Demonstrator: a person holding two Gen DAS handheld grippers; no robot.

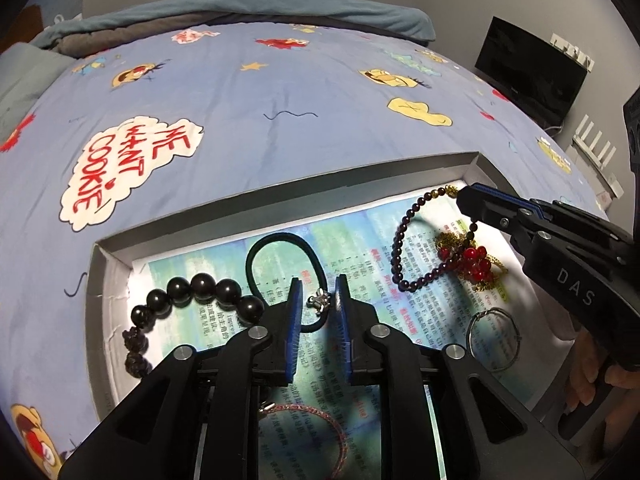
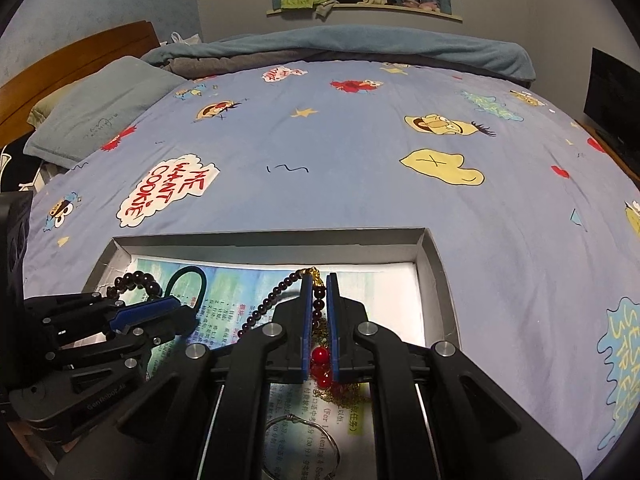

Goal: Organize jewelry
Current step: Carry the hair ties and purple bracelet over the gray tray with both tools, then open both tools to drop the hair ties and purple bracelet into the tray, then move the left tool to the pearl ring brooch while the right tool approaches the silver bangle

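Note:
A grey cardboard tray (image 1: 108, 276) lined with a printed page lies on the bed and holds the jewelry. My left gripper (image 1: 318, 292) is open, its jaws on either side of a black hair tie (image 1: 256, 250) with a silver charm (image 1: 319, 301). A large black bead bracelet (image 1: 200, 290) lies to its left. My right gripper (image 2: 319, 284) is nearly shut around a thin dark bead bracelet (image 2: 264, 304), which hangs from it in the left wrist view (image 1: 398, 240). A gold chain with red beads (image 1: 474, 262) lies beneath it.
A silver wire bangle (image 1: 494, 340) and a pink bracelet (image 1: 320, 416) also lie in the tray. The blue cartoon bedspread (image 2: 340, 160) surrounds the tray. A pillow (image 2: 100, 104) is at the far left, a dark monitor (image 1: 528, 72) at the right.

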